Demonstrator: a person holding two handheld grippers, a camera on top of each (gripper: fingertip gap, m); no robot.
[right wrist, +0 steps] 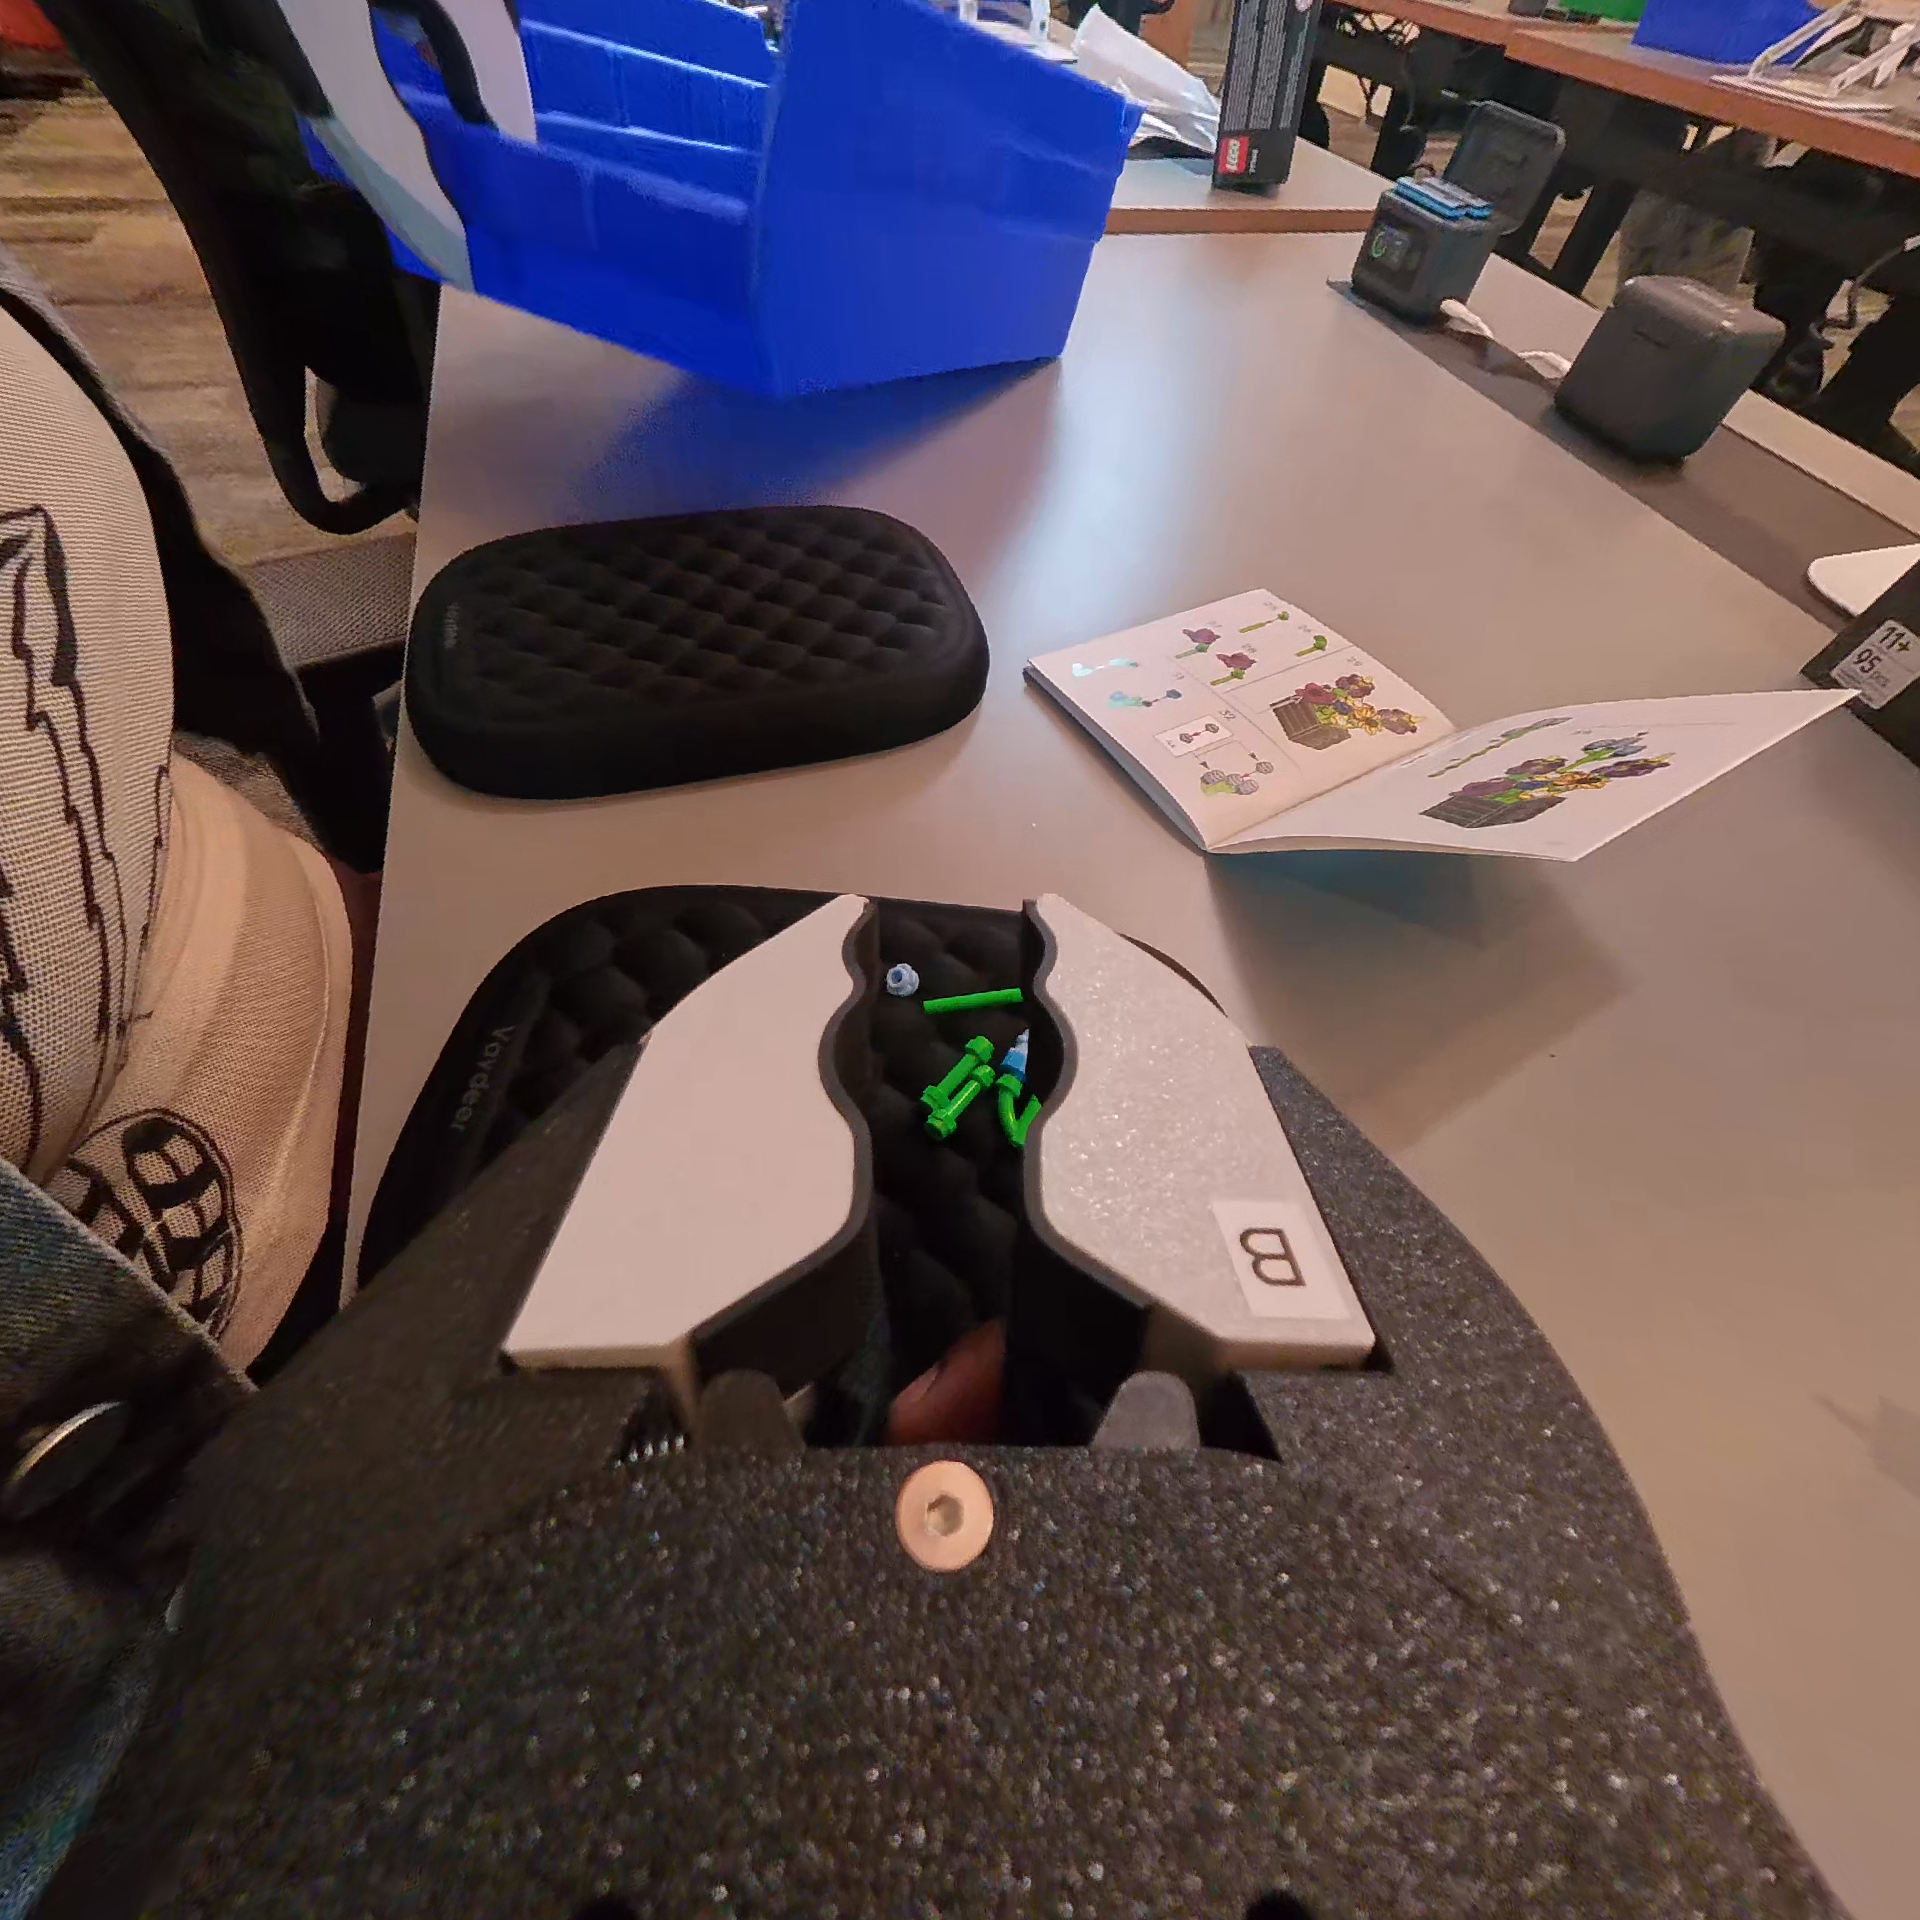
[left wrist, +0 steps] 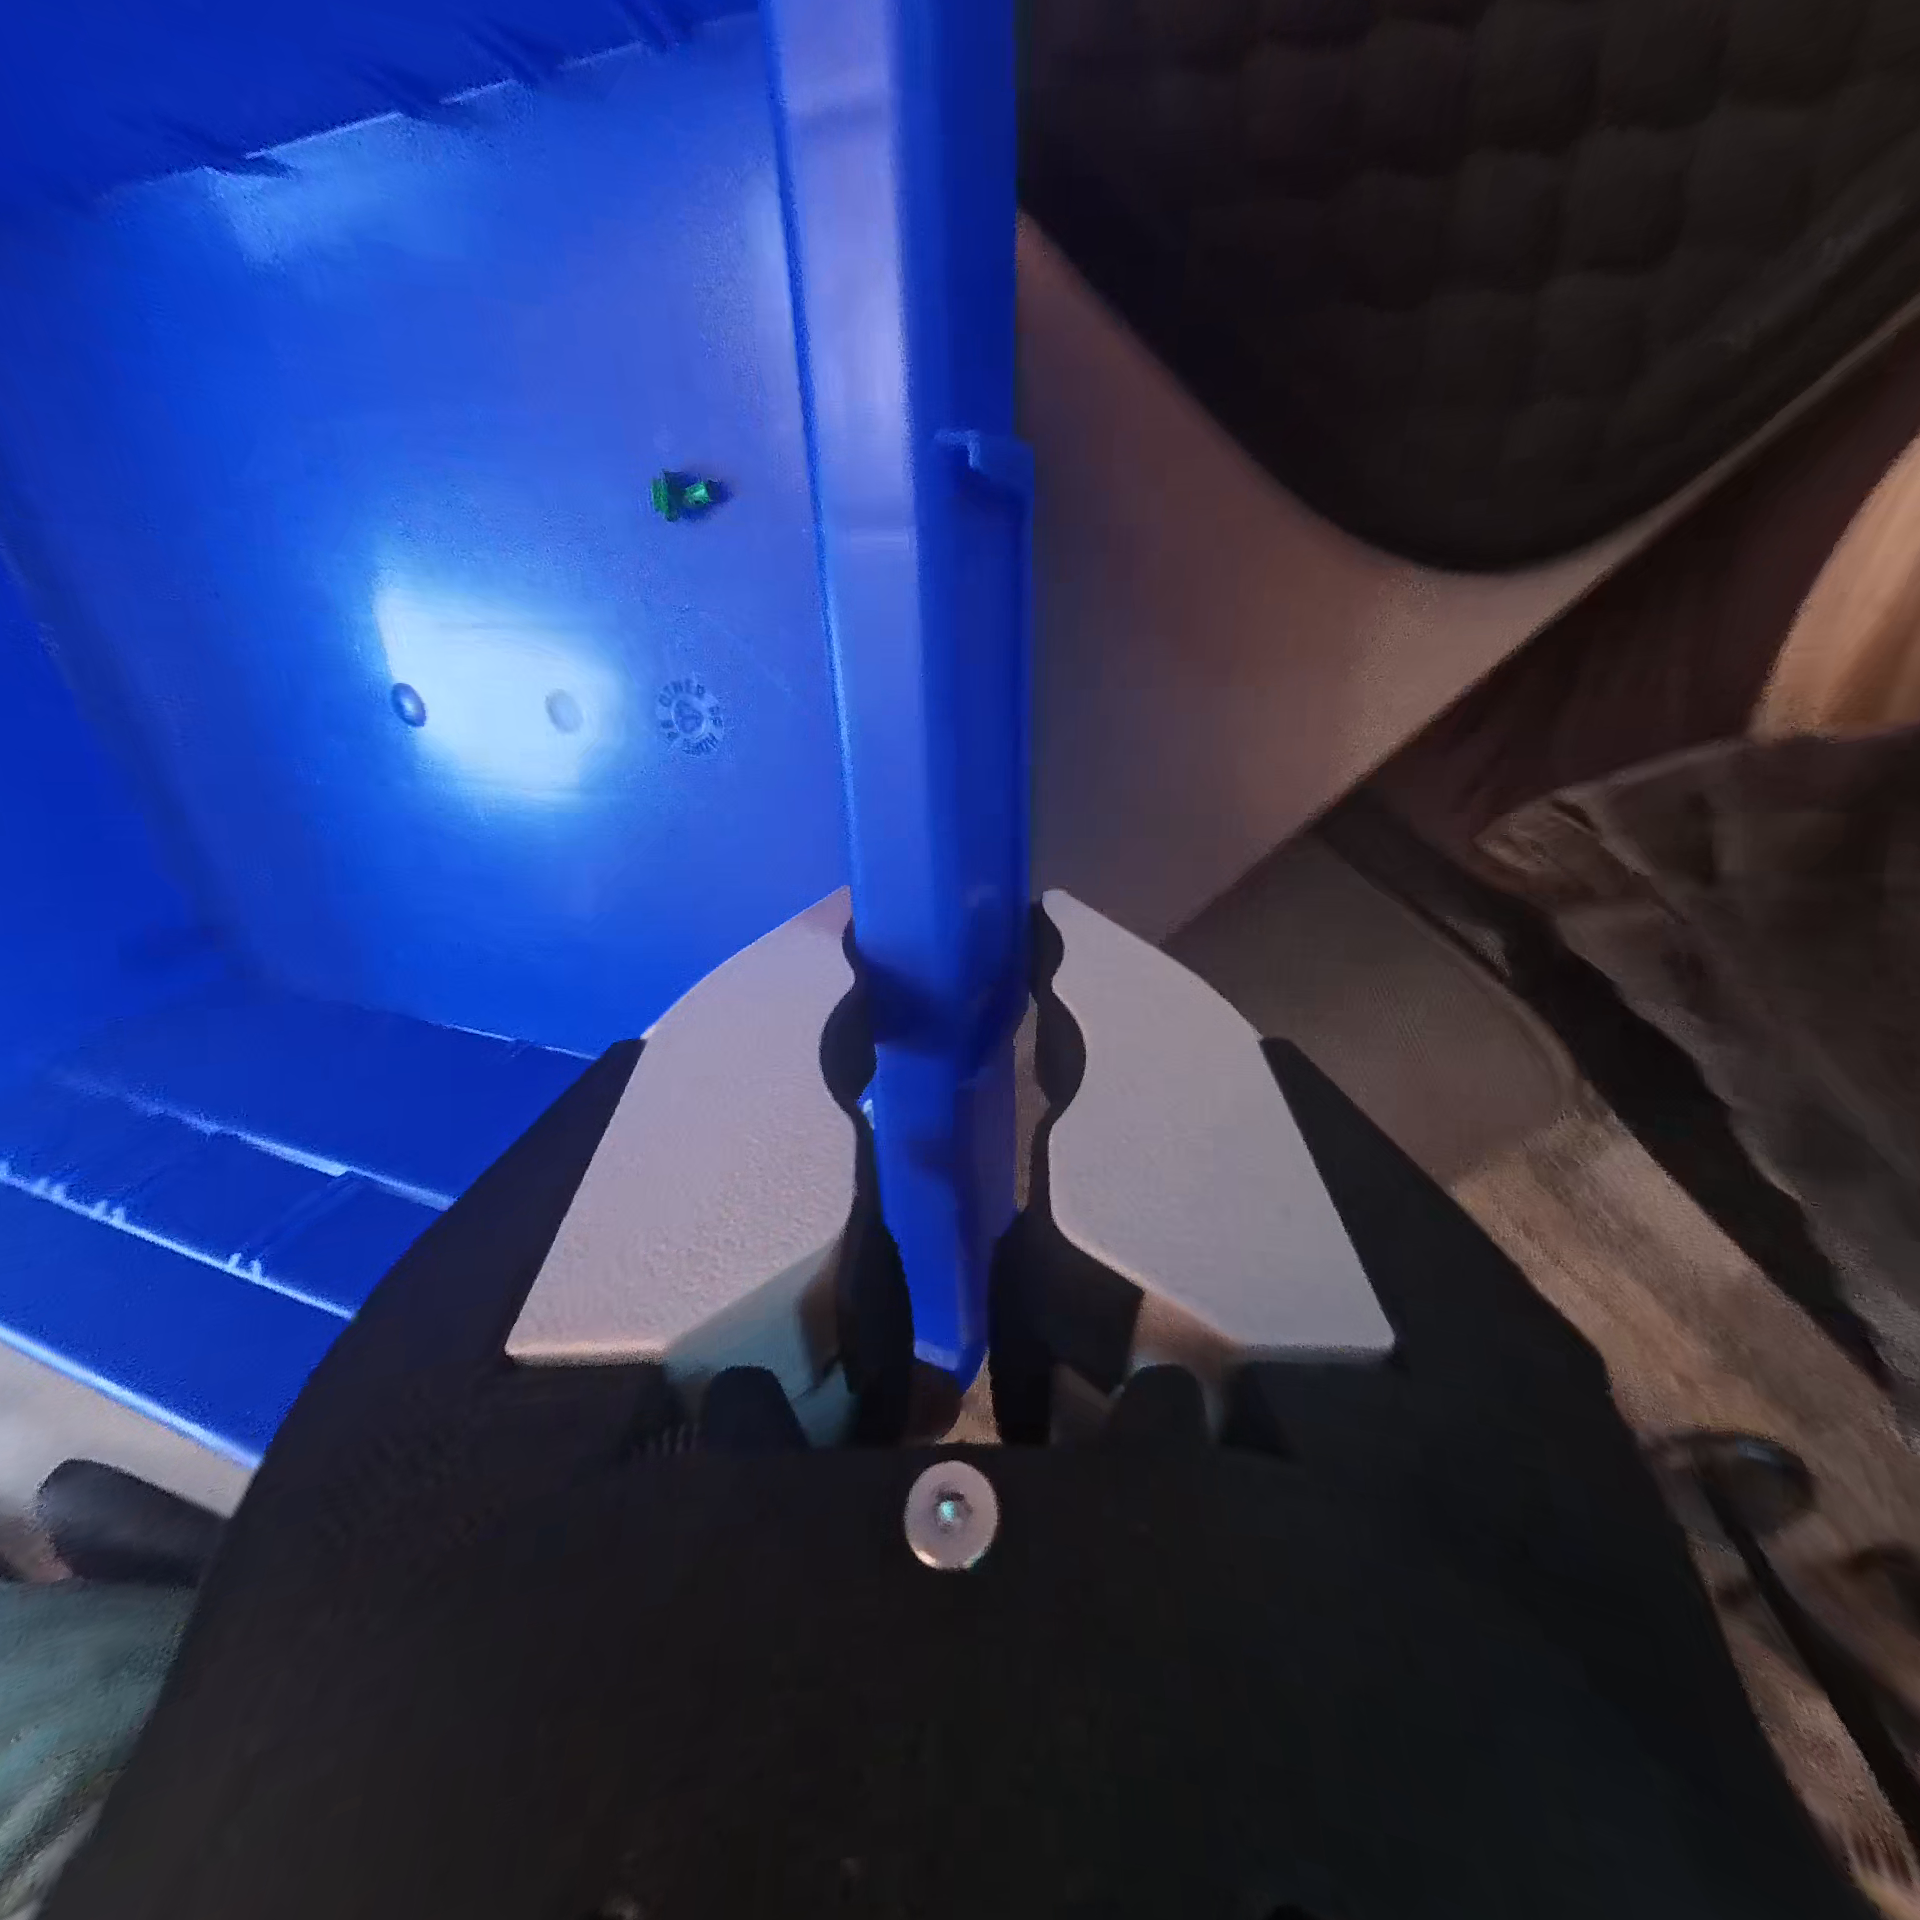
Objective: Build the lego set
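Blue plastic fills the left wrist view: the left gripper (left wrist: 940,1049) has its jaws clamped on the bin (right wrist: 790,208) wall, lifted and tilted at upper left over the worktop (right wrist: 1299,499). One green piece (left wrist: 684,495) clings inside; tip further, gently. The right gripper (right wrist: 945,1039) hovers with jaws apart, empty, above lego pieces (right wrist: 971,1086) on the near black pad (right wrist: 582,997).

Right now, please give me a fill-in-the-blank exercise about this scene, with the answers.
1. The left gripper is shut on the wall of the ____ bin.
2. The green pieces lie on a ____ quilted pad.
3. The instruction booklet lies ____ on the table.

Answers: blue; black; open
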